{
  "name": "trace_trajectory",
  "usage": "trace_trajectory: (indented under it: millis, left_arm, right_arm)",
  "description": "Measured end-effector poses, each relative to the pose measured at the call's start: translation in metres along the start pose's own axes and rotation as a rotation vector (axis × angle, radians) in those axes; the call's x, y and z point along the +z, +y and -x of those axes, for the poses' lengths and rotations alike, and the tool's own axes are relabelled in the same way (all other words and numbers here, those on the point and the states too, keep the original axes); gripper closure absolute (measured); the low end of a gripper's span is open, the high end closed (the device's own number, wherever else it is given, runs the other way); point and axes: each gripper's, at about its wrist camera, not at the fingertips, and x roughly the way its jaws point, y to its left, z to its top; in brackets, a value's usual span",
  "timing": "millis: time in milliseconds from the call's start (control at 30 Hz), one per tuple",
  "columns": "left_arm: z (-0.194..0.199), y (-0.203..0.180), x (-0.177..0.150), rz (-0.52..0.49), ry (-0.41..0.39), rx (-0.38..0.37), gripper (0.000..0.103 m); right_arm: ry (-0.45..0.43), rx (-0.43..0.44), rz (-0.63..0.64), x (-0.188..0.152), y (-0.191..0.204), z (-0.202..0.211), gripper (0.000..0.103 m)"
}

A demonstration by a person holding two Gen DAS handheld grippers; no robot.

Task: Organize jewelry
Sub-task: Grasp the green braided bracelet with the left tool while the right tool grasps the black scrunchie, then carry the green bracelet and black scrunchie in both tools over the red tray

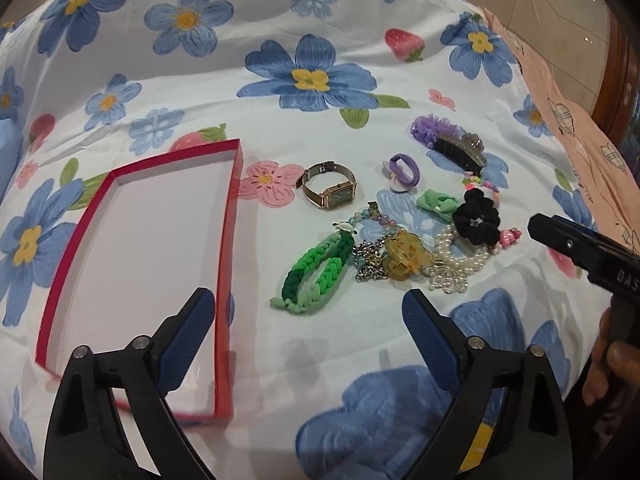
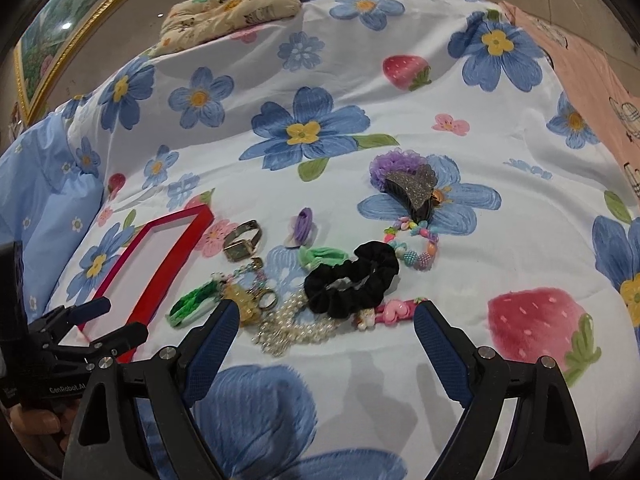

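Both grippers, left gripper [image 1: 308, 312] and right gripper [image 2: 326, 322], spread wide (holding nothing) above jewelry pile [image 1: 384, 248].

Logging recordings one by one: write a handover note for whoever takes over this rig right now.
Left gripper: open, holding nothing, hovering beside the red box.
Right gripper: open, holding nothing, over the pile's near edge.
Box: nothing inside.
All on the floral bedsheet: watch, green braided bracelet, pearl bracelet, black scrunchie, purple hair tie, hair claw, beaded bracelet.
Done: nothing.
Left: move every piece into the box.
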Motion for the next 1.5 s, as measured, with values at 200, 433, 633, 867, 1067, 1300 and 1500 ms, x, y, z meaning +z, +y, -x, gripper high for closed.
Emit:
trace_trajectory:
  millis: [200,433,633,867,1067,1300,1500]
  left_arm:
    - [-0.024,0.004,0.012,-0.005,0.042,-0.016,0.016]
    - [-0.05,0.002,0.018,-0.02,0.105,-0.039,0.024]
    - [-0.069,-0.001,0.021,-0.037,0.153,-0.054,0.056]
    - [-0.072,0.001,0.02,-0.036,0.165,-0.095,0.093]
    - [-0.049,0.007,0.024,0.002,0.118,-0.14,0.094]
    - [-0.024,0.027,0.024,0.03,0.08,-0.125,0.094]
    - [-0.008,0.054,0.022,0.067,0.059,-0.092,0.094]
  right_arm:
    - [0.072,-0.007,-0.041,0.011,-0.015,-0.031,0.039]
    - [0.131,-0.023,-0.107,0.021,-0.035,-0.061,0.055]
    - [0.188,-0.004,-0.137,0.022,-0.042,-0.084,0.068]
    - [0.192,0.006,-0.148,0.019,-0.044,-0.089,0.095]
    - [0.12,0.024,-0.124,0.028,-0.034,-0.067,0.096]
    - [0.07,0.088,-0.096,0.042,-0.008,-0.047,0.096]
    - [0.068,0.149,-0.057,0.049,0.023,-0.045,0.096]
